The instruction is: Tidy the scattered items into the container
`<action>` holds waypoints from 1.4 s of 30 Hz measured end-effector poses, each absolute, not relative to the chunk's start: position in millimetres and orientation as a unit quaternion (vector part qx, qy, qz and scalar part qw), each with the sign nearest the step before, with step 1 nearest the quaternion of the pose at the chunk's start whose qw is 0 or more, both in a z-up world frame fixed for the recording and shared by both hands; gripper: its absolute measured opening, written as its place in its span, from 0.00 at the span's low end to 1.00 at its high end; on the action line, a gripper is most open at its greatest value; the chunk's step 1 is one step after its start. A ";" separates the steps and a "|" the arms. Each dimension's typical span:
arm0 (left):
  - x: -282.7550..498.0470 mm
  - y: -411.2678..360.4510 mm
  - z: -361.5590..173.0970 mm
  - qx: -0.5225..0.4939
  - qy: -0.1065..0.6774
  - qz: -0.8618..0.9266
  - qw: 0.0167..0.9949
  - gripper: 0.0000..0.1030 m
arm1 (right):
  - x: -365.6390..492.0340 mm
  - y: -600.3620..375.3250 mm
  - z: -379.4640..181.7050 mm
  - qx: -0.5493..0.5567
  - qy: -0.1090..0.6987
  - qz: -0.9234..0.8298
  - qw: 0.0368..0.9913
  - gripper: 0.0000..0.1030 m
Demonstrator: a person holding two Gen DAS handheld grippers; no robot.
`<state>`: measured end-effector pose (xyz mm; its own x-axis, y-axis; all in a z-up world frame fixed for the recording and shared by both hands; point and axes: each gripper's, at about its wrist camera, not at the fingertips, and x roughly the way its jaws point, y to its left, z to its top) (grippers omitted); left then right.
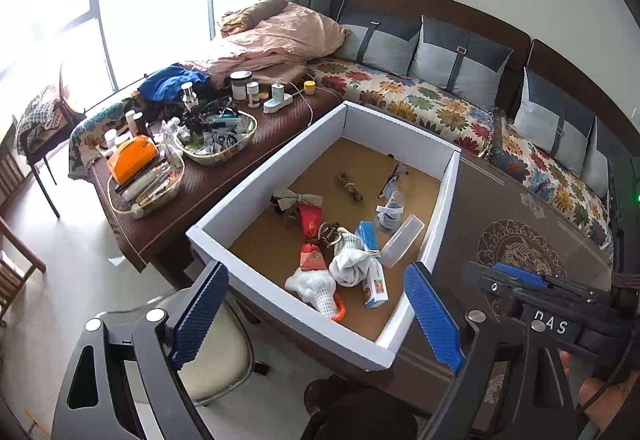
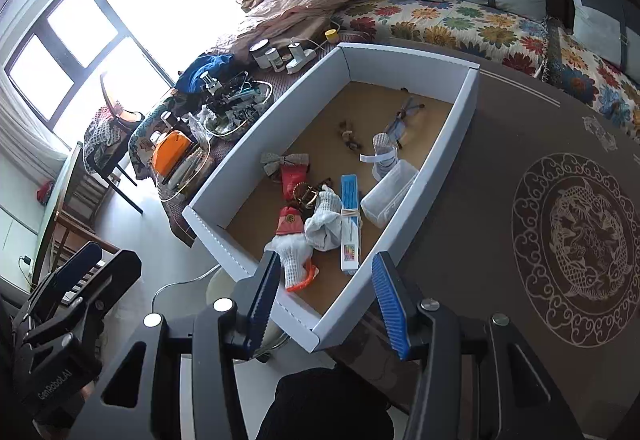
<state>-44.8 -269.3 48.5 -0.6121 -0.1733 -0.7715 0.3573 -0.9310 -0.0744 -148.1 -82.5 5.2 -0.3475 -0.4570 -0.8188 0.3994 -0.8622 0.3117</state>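
A white cardboard box stands on the brown table. Inside lie white work gloves, red pouches, a blue-and-white carton, a clear plastic case, a small bottle, glasses and a bow. My left gripper is open and empty above the box's near edge. My right gripper is open and empty above the box's near corner. Each gripper shows in the other's view, the right and the left.
The brown table has a dragon medallion to the box's right. A second table to the left holds trays of cosmetics, an orange pouch, jars and a power strip. A floral sofa runs behind. A cream chair stands below.
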 end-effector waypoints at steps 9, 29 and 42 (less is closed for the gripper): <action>-21.1 -253.2 48.9 0.421 0.078 -0.884 0.188 1.00 | -118.8 -73.4 -0.9 0.502 -0.001 -0.832 0.236 0.48; -3.4 -259.6 67.6 0.402 0.094 -0.892 0.183 1.00 | -86.2 -85.7 38.8 0.450 0.055 -0.862 0.225 0.48; -2.7 -262.0 66.4 0.415 0.095 -0.885 0.190 1.00 | -78.5 -88.9 52.1 0.436 0.059 -0.866 0.236 0.48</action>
<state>-2.7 -262.0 66.4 -0.5841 -0.2567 -0.7700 0.4143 -0.9101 -0.0109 -78.5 -88.9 52.1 -0.5076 -0.3572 -0.7841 0.4609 -0.8814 0.1033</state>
